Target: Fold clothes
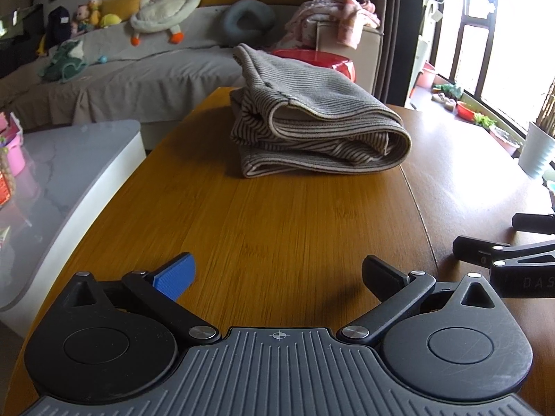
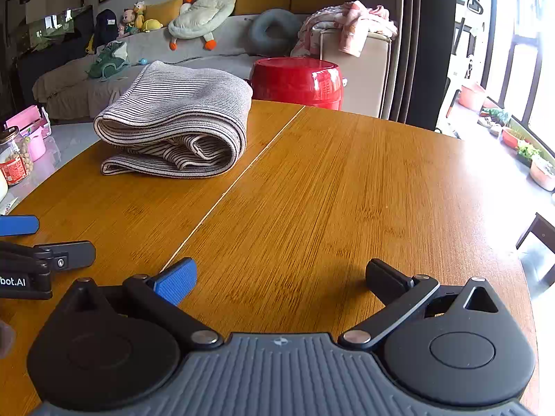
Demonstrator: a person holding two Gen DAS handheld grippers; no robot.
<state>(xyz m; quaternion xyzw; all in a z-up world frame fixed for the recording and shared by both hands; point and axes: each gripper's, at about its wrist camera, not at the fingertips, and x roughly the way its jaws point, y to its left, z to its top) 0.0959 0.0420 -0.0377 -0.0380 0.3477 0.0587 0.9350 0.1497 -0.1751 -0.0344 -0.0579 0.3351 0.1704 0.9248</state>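
Observation:
A grey-and-white striped garment [image 1: 312,121] lies folded in a thick bundle on the far part of the wooden table [image 1: 277,215]; it also shows in the right wrist view [image 2: 177,121] at the far left of the table [image 2: 329,190]. My left gripper [image 1: 277,270] is open and empty, low over the table's near edge, well short of the garment. My right gripper [image 2: 281,277] is open and empty, beside the left one and to its right. The right gripper's fingers [image 1: 485,253] show at the left view's right edge; the left gripper's fingers [image 2: 66,253] show at the right view's left edge.
A red drum stool [image 2: 298,81] stands behind the table. A grey sofa [image 1: 121,66] with plush toys is beyond. A white-grey side table [image 1: 69,173] with a jar [image 2: 15,159] and pink items is on the left. A white pot [image 1: 537,149] stands at the right.

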